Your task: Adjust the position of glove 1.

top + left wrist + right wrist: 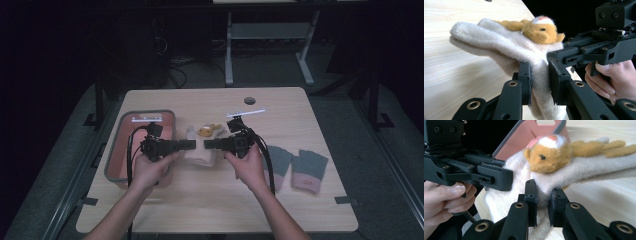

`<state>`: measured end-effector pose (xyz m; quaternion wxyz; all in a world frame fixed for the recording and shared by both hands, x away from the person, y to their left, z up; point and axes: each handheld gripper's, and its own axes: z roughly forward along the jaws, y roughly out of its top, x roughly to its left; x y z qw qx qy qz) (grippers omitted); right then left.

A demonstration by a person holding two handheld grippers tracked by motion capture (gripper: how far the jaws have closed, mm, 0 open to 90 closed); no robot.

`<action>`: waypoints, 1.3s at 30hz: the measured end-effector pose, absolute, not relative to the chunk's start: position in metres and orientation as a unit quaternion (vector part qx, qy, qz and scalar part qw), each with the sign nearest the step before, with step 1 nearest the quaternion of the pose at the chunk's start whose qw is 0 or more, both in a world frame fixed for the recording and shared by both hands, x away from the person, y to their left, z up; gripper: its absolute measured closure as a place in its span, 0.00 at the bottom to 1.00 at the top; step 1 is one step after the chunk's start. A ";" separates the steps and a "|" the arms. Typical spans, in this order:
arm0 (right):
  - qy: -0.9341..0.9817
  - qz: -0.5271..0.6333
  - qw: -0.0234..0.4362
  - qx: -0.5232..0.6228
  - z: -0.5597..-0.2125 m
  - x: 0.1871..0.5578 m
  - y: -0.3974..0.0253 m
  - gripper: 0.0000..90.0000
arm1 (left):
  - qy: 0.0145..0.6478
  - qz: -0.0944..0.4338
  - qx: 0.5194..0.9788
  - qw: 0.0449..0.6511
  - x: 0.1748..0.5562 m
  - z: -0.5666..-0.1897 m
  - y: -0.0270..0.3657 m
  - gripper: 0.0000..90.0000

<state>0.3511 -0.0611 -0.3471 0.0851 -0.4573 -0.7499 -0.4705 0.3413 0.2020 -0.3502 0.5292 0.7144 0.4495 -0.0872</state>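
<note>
The mitten (499, 42) was a fluffy cream thing with a little orange plush animal (541, 30) stitched on top, lying mid-tabletop (210, 200) between a pink bin (120, 150) and a pair of grey gloves (295, 165). Both hands came in low from the near side and pointed inward at each other. The left tongs (540, 83) were clamped on the mitten's cuff end, fabric squeezed between the pads. The right tongs (542, 205) were pinching the same cuff from the opposite side, right by the left ones.
</note>
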 end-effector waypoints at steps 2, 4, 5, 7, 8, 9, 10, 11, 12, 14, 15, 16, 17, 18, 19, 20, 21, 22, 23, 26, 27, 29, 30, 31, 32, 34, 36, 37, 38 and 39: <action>-0.752 -0.470 0.084 -0.454 -0.342 0.353 -0.057 0.88 | 0.451 -0.083 0.711 0.534 0.342 -0.346 0.206 0.81; -0.753 -0.474 0.085 -0.448 -0.337 0.357 -0.051 0.88 | 0.454 -0.078 0.706 0.537 0.342 -0.342 0.213 0.81; -0.753 -0.474 0.085 -0.448 -0.337 0.357 -0.051 0.88 | 0.454 -0.078 0.706 0.537 0.342 -0.342 0.213 0.81; -0.756 -0.474 0.088 -0.442 -0.333 0.361 -0.044 0.88 | 0.457 -0.075 0.704 0.538 0.343 -0.338 0.219 0.81; -0.756 -0.476 0.087 -0.440 -0.332 0.362 -0.042 0.88 | 0.458 -0.073 0.704 0.538 0.343 -0.337 0.221 0.81; -0.757 -0.476 0.086 -0.438 -0.331 0.363 -0.040 0.88 | 0.458 -0.073 0.704 0.538 0.343 -0.337 0.221 0.81; -0.758 -0.476 0.087 -0.438 -0.330 0.364 -0.038 0.88 | 0.461 -0.071 0.702 0.538 0.343 -0.335 0.225 0.81; -0.758 -0.477 0.088 -0.436 -0.330 0.365 -0.036 0.88 | 0.461 -0.070 0.702 0.538 0.343 -0.334 0.227 0.81; -0.758 -0.478 0.087 -0.436 -0.329 0.366 -0.034 0.88 | 0.463 -0.069 0.701 0.538 0.344 -0.333 0.229 0.81; -0.758 -0.479 0.090 -0.434 -0.327 0.368 -0.031 0.88 | 0.464 -0.069 0.701 0.538 0.344 -0.331 0.231 0.81; -0.758 -0.479 0.093 -0.434 -0.326 0.369 -0.029 0.88 | 0.464 -0.067 0.700 0.538 0.344 -0.330 0.232 0.81; -0.758 -0.479 0.093 -0.434 -0.326 0.369 -0.029 0.88 | 0.464 -0.065 0.699 0.540 0.345 -0.328 0.234 0.81; -0.757 -0.480 0.094 -0.433 -0.322 0.371 -0.025 0.88 | 0.464 -0.062 0.698 0.542 0.346 -0.326 0.238 0.81; -0.757 -0.480 0.094 -0.433 -0.322 0.371 -0.025 0.88 | 0.464 -0.062 0.698 0.542 0.346 -0.326 0.238 0.81; -0.759 -0.481 0.092 -0.430 -0.319 0.373 -0.021 0.88 | 0.465 -0.059 0.699 0.540 0.346 -0.322 0.241 0.81; -0.760 -0.480 0.091 -0.428 -0.318 0.374 -0.020 0.88 | 0.466 -0.057 0.697 0.542 0.346 -0.321 0.242 0.81; -0.760 -0.481 0.093 -0.428 -0.317 0.374 -0.018 0.88 | 0.466 -0.057 0.697 0.542 0.346 -0.321 0.242 0.81; -0.760 -0.481 0.093 -0.428 -0.317 0.374 -0.018 0.88 | 0.466 -0.055 0.698 0.541 0.345 -0.319 0.244 0.81; -0.760 -0.482 0.094 -0.425 -0.316 0.375 -0.016 0.88 | 0.465 -0.053 0.698 0.541 0.345 -0.317 0.246 0.81; -0.762 -0.485 0.096 -0.418 -0.311 0.378 -0.010 0.88 | 0.466 -0.048 0.696 0.544 0.345 -0.312 0.253 0.81; -0.763 -0.486 0.096 -0.417 -0.310 0.378 -0.008 0.88 | 0.469 -0.047 0.694 0.545 0.344 -0.312 0.255 0.81; -0.764 -0.484 0.095 -0.415 -0.308 0.378 -0.006 0.88 | 0.468 -0.046 0.694 0.545 0.344 -0.311 0.257 0.81; -0.767 -0.485 0.093 -0.410 -0.306 0.379 -0.002 0.88 | 0.471 -0.044 0.692 0.546 0.343 -0.310 0.261 0.81; -0.767 -0.485 0.093 -0.410 -0.306 0.380 0.000 0.88 | 0.470 -0.042 0.692 0.546 0.343 -0.310 0.264 0.81; -0.767 -0.484 0.096 -0.410 -0.305 0.380 0.003 0.88 | 0.474 -0.042 0.689 0.547 0.343 -0.309 0.266 0.81; -0.768 -0.485 0.094 -0.407 -0.305 0.381 0.005 0.88 | 0.476 -0.041 0.688 0.547 0.342 -0.309 0.268 0.81; -0.770 -0.483 0.098 -0.404 -0.303 0.383 0.013 0.88 | 0.477 -0.036 0.686 0.548 0.341 -0.308 0.276 0.81; -0.770 -0.483 0.100 -0.404 -0.303 0.384 0.016 0.88 | 0.478 -0.034 0.684 0.549 0.341 -0.308 0.278 0.81; -0.771 -0.483 0.101 -0.401 -0.303 0.385 0.019 0.88 | 0.480 -0.033 0.683 0.549 0.340 -0.308 0.281 0.82; -0.773 -0.483 0.101 -0.399 -0.303 0.386 0.021 0.88 | 0.483 -0.032 0.681 0.550 0.339 -0.308 0.283 0.81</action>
